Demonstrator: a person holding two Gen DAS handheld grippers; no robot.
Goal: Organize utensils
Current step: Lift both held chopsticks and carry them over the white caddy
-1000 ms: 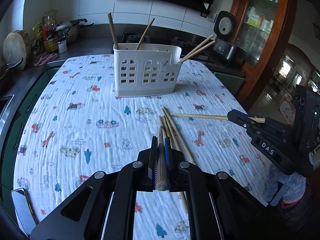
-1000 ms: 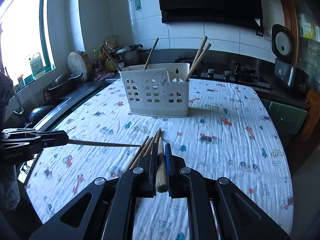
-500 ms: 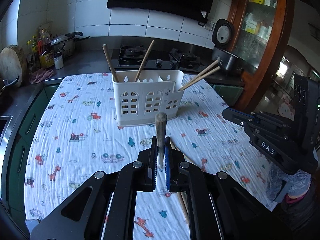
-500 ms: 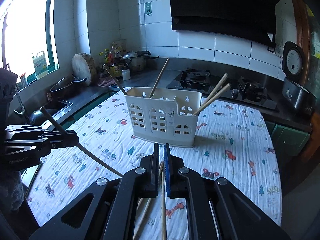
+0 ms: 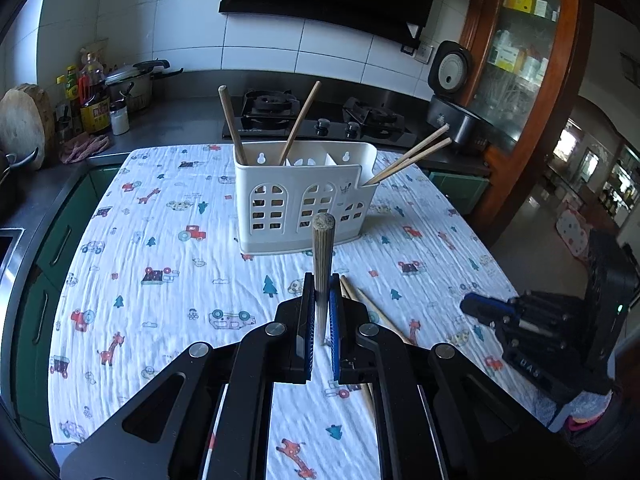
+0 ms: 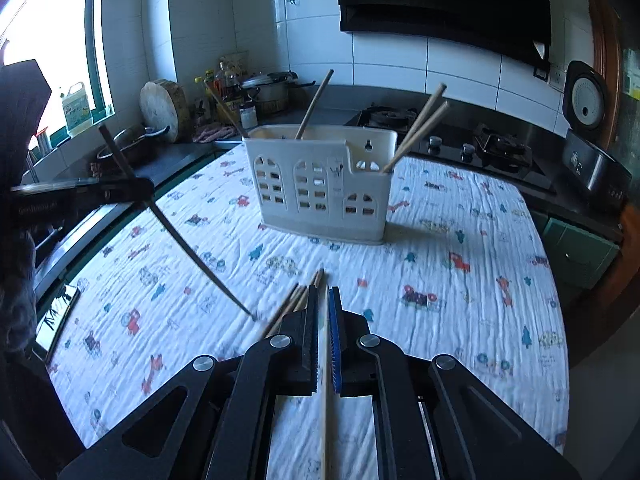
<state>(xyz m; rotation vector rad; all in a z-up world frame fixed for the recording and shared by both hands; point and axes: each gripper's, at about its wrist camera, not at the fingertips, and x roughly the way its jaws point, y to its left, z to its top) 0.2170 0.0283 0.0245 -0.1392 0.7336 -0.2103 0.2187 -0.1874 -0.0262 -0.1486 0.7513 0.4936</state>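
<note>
A white utensil holder [image 5: 304,200] [image 6: 320,188] stands on the patterned tablecloth with several chopsticks in it. My left gripper [image 5: 320,312] [image 6: 120,192] is shut on a wooden chopstick [image 5: 322,264] that stands steeply, thick end up; in the right wrist view this chopstick [image 6: 188,248] slants down with its tip on the cloth. My right gripper [image 6: 324,320] [image 5: 476,306] is shut on a chopstick [image 6: 324,400] that runs down between its fingers. Loose chopsticks [image 5: 360,300] [image 6: 296,300] lie on the cloth just ahead of both grippers.
The tablecloth [image 5: 160,240] covers a counter. Behind it are a gas hob [image 5: 316,120], a pot and bottles [image 5: 100,96] at the left, and a rice cooker [image 5: 452,92] at the right. A sink edge [image 6: 72,236] lies left.
Both grippers have lifted their chopsticks off the cloth and risen. The left chopstick has swung from lying flat to nearly upright. The right chopstick has tilted so that it hangs down.
</note>
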